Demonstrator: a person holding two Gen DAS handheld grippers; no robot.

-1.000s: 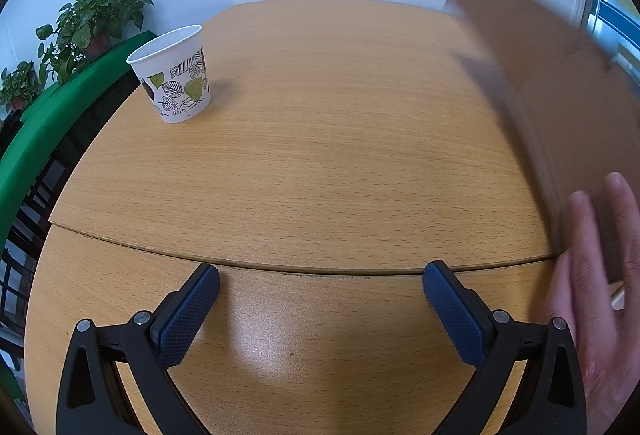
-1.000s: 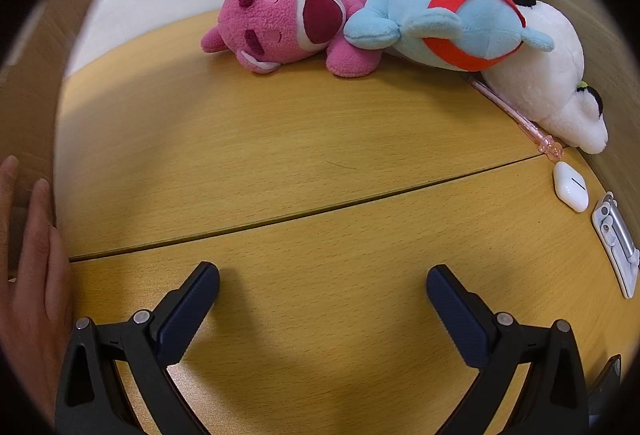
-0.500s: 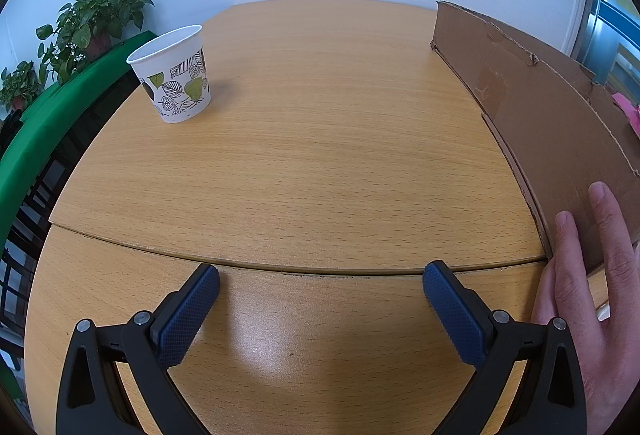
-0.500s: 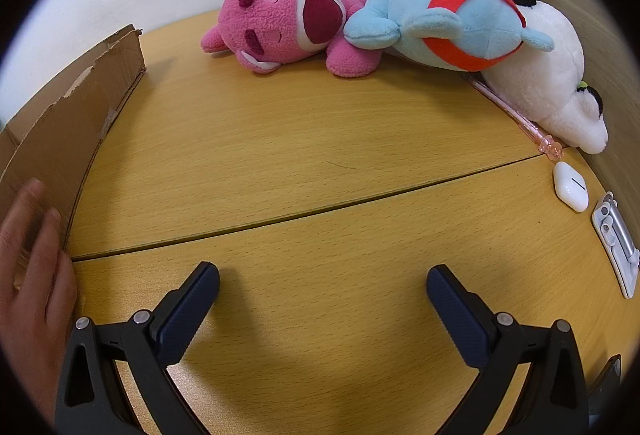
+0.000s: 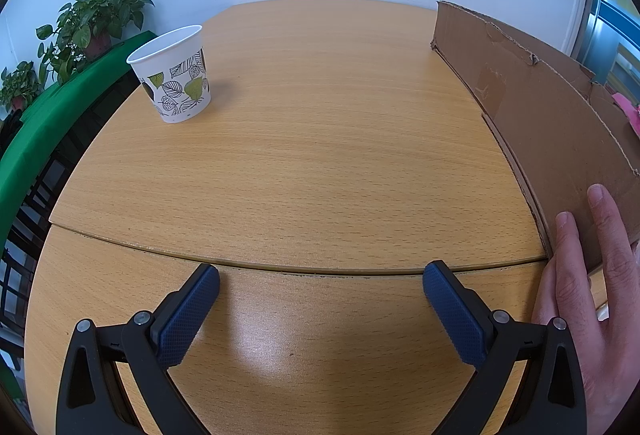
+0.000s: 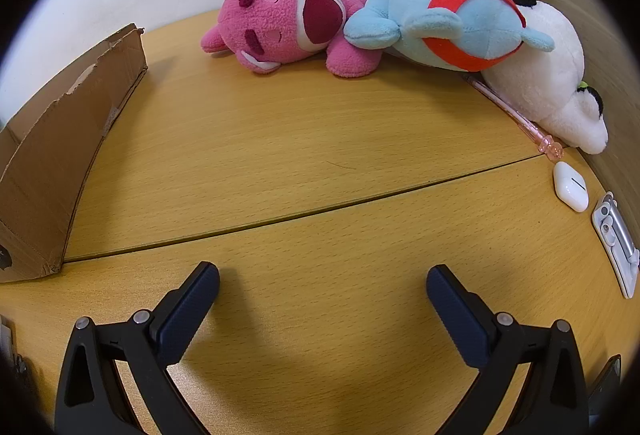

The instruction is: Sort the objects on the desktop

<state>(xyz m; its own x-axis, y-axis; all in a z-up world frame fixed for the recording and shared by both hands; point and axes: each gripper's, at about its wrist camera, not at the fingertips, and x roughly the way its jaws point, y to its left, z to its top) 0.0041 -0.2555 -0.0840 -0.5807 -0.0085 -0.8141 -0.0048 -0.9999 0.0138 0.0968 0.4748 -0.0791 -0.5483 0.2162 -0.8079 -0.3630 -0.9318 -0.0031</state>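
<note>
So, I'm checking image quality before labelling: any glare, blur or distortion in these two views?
Left wrist view: sharp, a soft glare patch on the light wooden tabletop between the open left gripper fingers; fisheye bends the brown cardboard box. Right wrist view: sharp, the open right gripper casts shadows on the tabletop; black vignette at the corners.

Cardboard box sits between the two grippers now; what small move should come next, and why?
Probably reach the right gripper toward the pink plush. Both grippers are open and empty, the cardboard box stands on the table to its left, and the pink plush is the toy lying nearest that box. A hand rests against the box.
</note>
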